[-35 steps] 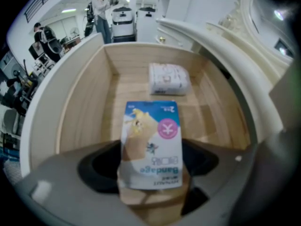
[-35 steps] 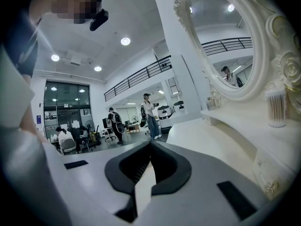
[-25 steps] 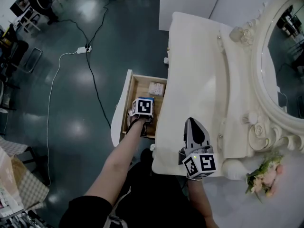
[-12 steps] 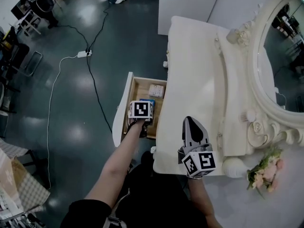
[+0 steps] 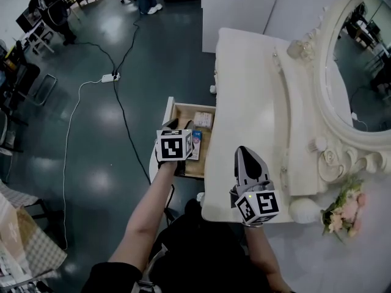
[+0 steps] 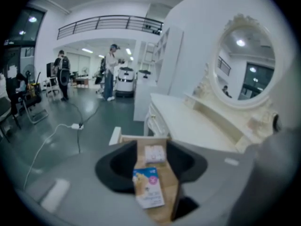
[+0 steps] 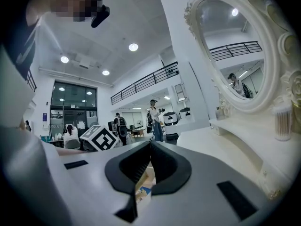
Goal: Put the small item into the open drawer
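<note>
Evidently the placing itself is done: the small blue-and-white packet (image 5: 196, 144) lies flat on the wooden floor of the open drawer (image 5: 183, 113), just in front of a white box (image 5: 202, 119) that sits deeper in the same compartment. We hold the left gripper (image 5: 179, 126) above the drawer, and in the left gripper view its jaws stand apart and are closing on nothing. The packet (image 6: 148, 187) shows through the gap between them but rests on the drawer floor (image 6: 170, 189) below, clear of both pads. We judge that the gripper hangs over the drawer because that is where a drop would be made, and the empty jaws suggest it is finished with the item.

We keep the right gripper (image 5: 245, 154) out of the way, over the near edge of the white dressing table (image 5: 250, 90), beside the drawer but apart from it. Its jaws meet at the tips, holding nothing, in the right gripper view (image 7: 150, 159). That parked pose makes sense to us, since the task needs only one hand and the drawer opening stays unobstructed.

What may remain, in our judgement, is lifting the left gripper clear; the drawer stands open.
</note>
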The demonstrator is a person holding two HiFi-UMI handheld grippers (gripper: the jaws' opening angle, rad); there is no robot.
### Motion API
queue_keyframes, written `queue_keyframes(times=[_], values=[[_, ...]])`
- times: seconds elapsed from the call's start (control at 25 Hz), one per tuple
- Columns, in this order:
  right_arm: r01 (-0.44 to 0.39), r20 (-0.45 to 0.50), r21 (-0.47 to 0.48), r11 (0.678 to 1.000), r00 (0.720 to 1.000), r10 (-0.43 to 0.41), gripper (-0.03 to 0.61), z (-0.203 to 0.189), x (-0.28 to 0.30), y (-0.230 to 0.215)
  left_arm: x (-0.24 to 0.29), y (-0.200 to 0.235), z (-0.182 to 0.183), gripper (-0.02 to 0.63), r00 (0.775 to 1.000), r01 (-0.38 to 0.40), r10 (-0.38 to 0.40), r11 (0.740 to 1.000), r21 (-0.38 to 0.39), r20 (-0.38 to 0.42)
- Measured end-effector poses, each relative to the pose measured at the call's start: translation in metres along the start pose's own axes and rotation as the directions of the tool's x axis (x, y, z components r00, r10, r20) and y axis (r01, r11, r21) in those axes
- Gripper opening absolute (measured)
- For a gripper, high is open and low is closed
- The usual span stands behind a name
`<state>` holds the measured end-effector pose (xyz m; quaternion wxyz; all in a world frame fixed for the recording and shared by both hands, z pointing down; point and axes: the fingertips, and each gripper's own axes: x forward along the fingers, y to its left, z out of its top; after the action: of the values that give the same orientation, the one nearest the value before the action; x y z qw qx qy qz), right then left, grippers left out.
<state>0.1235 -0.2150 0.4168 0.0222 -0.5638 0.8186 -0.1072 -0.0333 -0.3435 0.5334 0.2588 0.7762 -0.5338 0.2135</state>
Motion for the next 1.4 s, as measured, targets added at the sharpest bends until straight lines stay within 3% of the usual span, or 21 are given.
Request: queue_keyframes(times=[0.2,0.36,0.52,0.72,1.0,1.4], values=[[-0.005,0.022,-0.015,1.0,1.0,0.005,0.005,0.011,-0.002,0.01,-0.035,-0.004,0.034,0.149,0.991,0.025,-0.029,0.999,0.033,0.131],[-0.01,0.035,-0.027,1.0,0.999,0.011,0.005,0.016,-0.004,0.018,-0.067,-0.006,0.059,0.117,0.965,0.025,-0.051,0.994,0.103,0.256],[-0.013,0.052,-0.038,0.999,0.999,0.015,0.005,0.021,-0.006,0.027,-0.094,-0.008,0.071,0.078,0.94,0.038,-0.084,0.989,0.141,0.331],[-0.016,0.068,-0.051,0.999,0.997,0.02,0.005,0.027,-0.009,0.037,-0.124,-0.01,0.076,0.047,0.914,0.036,-0.11,0.981,0.193,0.391],[-0.014,0.088,-0.066,0.998,0.996,0.02,0.005,0.032,-0.015,0.049,-0.16,-0.011,0.074,0.006,0.861,0.076,-0.166,0.977,0.202,0.48],[-0.006,0.105,-0.085,0.996,0.994,0.015,0.003,0.033,-0.02,0.061,-0.191,-0.006,0.058,0.006,0.842,0.115,-0.21,0.97,0.214,0.496]])
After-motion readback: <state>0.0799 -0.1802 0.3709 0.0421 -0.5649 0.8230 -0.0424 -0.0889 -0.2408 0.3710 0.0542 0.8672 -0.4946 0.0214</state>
